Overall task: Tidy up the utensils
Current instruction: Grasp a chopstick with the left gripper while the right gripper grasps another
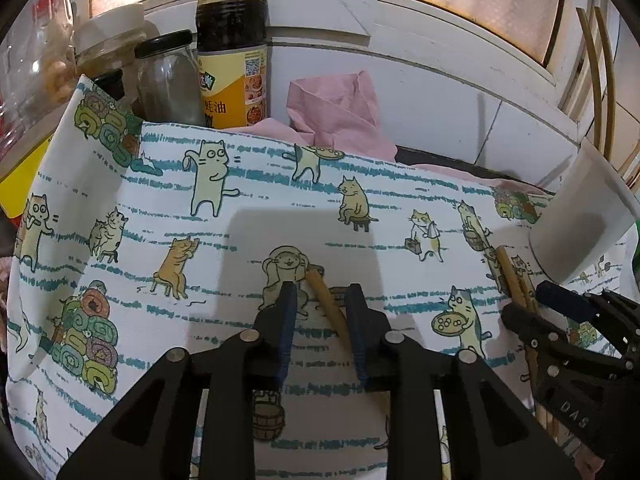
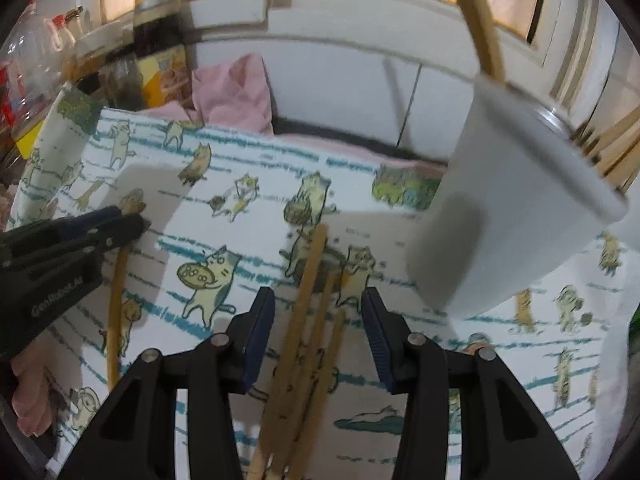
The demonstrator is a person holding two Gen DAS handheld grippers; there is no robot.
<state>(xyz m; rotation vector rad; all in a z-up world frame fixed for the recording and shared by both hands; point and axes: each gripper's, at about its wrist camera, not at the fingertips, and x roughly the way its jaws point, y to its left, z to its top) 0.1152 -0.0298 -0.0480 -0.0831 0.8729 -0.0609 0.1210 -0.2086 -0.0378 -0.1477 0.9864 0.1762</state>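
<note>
Straddling one chopstick (image 1: pixel 326 304), the left tongs (image 1: pixel 320 292) gape empty; right tongs (image 2: pixel 318 300) gape over three chopsticks (image 2: pixel 308 320), which could scatter or slip on closing.

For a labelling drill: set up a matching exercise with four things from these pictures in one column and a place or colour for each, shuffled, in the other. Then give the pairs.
Things
1. single chopstick
2. white cup
3. pink cloth
4. sauce bottle

Descriptions
A. crumpled at the wall, beyond the cat-print cloth
B. dark, with a yellow label
C. lies between the left tool's fingers
D. holds chopsticks already

Pairs: 1-C, 2-D, 3-A, 4-B
</note>
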